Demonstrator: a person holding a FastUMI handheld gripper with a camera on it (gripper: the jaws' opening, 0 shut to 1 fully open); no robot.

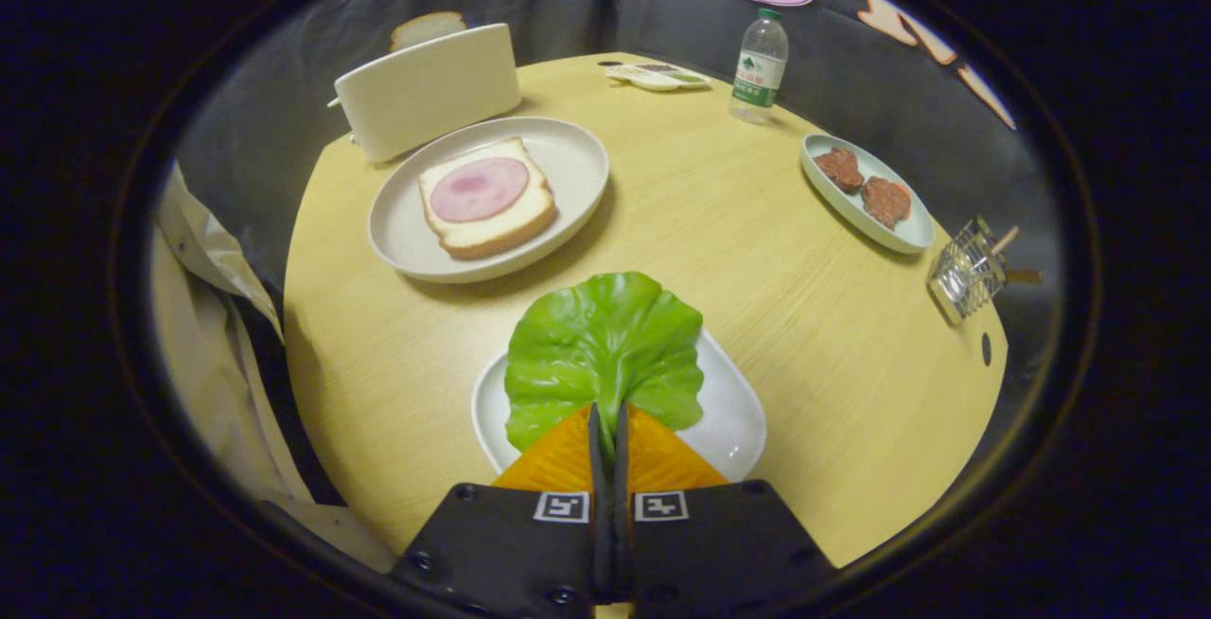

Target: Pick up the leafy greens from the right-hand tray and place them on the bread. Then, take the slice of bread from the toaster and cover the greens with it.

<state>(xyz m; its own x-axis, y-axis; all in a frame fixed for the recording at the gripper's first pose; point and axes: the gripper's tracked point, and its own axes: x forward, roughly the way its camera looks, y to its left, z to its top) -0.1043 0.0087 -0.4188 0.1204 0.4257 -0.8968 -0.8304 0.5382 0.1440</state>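
1. Your jaws are closed almost together, pinching the near edge of the broad, crinkled green lettuce leaf (pixel 605 349), ready for lifting.
2. The leaf fans ahead of them over the white rounded tray (pixel 733 420).
3. Beyond waits the ham-topped bread slice (pixel 486 195) on the round grey plate (pixel 568 160).

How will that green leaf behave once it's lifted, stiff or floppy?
Probably floppy: the leaf is thin and broad, pinched at its stem end by the gripper, so its far edge may droop. It looks light. Its glossy surface might slip.
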